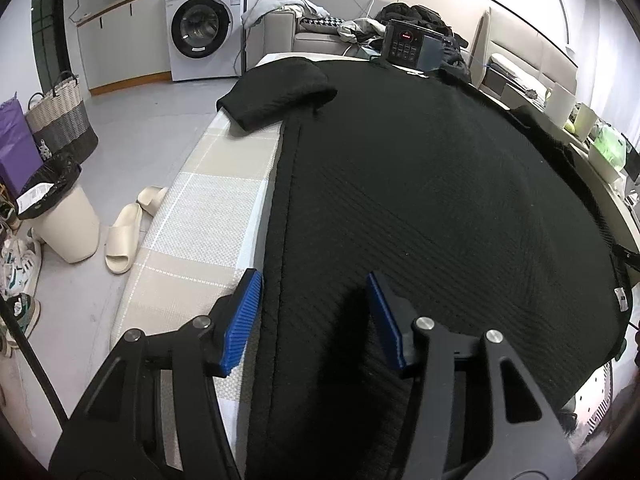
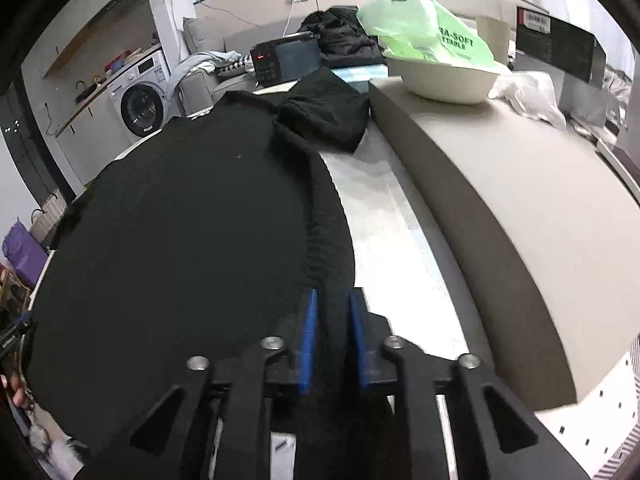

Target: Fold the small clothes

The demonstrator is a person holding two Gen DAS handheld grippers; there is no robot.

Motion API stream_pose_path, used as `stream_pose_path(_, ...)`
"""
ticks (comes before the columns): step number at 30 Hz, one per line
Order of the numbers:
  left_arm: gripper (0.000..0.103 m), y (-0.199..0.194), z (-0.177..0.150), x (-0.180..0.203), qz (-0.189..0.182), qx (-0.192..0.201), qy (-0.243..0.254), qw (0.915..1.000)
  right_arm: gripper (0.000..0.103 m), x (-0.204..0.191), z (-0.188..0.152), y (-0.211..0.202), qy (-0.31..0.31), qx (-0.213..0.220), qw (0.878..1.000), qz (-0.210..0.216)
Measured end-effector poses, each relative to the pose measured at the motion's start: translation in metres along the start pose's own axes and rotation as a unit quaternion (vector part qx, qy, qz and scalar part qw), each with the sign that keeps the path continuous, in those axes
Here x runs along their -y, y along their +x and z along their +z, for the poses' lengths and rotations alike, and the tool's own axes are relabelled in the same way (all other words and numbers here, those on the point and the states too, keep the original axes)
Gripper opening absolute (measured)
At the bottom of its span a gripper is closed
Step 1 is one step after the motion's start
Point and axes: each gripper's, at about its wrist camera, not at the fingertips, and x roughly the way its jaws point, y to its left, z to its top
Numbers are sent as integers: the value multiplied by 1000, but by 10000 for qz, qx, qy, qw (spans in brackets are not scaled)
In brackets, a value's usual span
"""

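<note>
A black knit sweater lies spread flat on a checked beige cloth; one sleeve is folded at the far left. My left gripper is open, its blue pads straddling the sweater's near left edge. In the right wrist view the same sweater fills the left side, with its other sleeve bunched at the far end. My right gripper is shut on the sweater's right edge, black fabric pinched between the blue pads.
A beige cushion edge runs along the right with a white bowl and a green bag on it. A black appliance stands at the far end. A bin, slippers and baskets stand on the floor at left.
</note>
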Motion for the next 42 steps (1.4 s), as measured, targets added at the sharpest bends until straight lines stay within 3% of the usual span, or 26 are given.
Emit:
stream_pose_path(2, 51, 1, 1, -2, 8, 26, -2, 10000, 29, 0, 1, -1, -21, 22, 10000, 23)
stream_pose_path(6, 50, 8, 7, 0, 115, 27, -19, 9999, 33, -3, 9, 0, -46, 45, 10000, 42)
stream_pose_path(7, 46, 10, 9, 2, 189, 22, 15, 9998, 38, -5, 9, 0, -42, 53, 10000, 61)
stream_pose_path(9, 20, 13, 13, 6, 137, 28, 62, 9999, 41, -12, 15, 7, -152, 52, 9998, 83)
stream_pose_path(11, 10, 16, 17, 7, 111, 10, 65, 9999, 35, -20, 19, 19, -341, -24, 9993, -118)
stream_pose_path(13, 9, 19, 20, 7, 169, 12, 95, 9998, 18, -22, 19, 27, -460, -91, 9981, -401)
stream_pose_path(16, 9, 23, 27, 2, 143, -52, -80, 9999, 18, -12, 19, 28, -317, -118, 9963, -790)
stream_pose_path(19, 9, 22, 32, -4, -76, -115, -283, 9995, 22, -3, 25, 17, 128, -133, 9991, -375)
stream_pose_path(20, 13, 19, 35, -5, -188, -82, -338, 9992, 27, -4, 29, 13, 210, -59, 9995, -233)
stream_pose_path(22, 32, 13, 41, -5, -243, 32, -369, 9990, 39, -11, 39, 2, 337, 175, 9993, 25)
stream_pose_path(23, 50, 10, 46, -5, -236, 130, -391, 9989, 46, -14, 44, -1, 405, 294, 9987, 108)
stream_pose_path(24, 61, 7, 51, -5, -255, 220, -431, 9985, 47, -19, 51, -4, 501, 423, 9976, 216)
stream_pose_path(28, 64, 5, 79, -12, -351, 414, -735, 9958, 49, -34, 81, 0, 958, 651, 9923, 444)
stream_pose_path(31, 71, 9, 100, -19, -291, 485, -948, 9939, 64, -39, 100, 6, 1377, 750, 9848, 747)
stream_pose_path(36, 89, 18, 129, -16, -126, 647, -964, 9932, 65, -36, 121, 24, 1859, 729, 9760, 865)
stream_pose_path(40, 90, 35, 147, -3, -265, 699, -878, 9933, 65, -22, 128, 44, 2384, 534, 9652, 930)
stream_pose_path(42, 100, 41, 151, 8, -280, 734, -741, 9942, 65, -15, 132, 58, 2577, 380, 9614, 885)
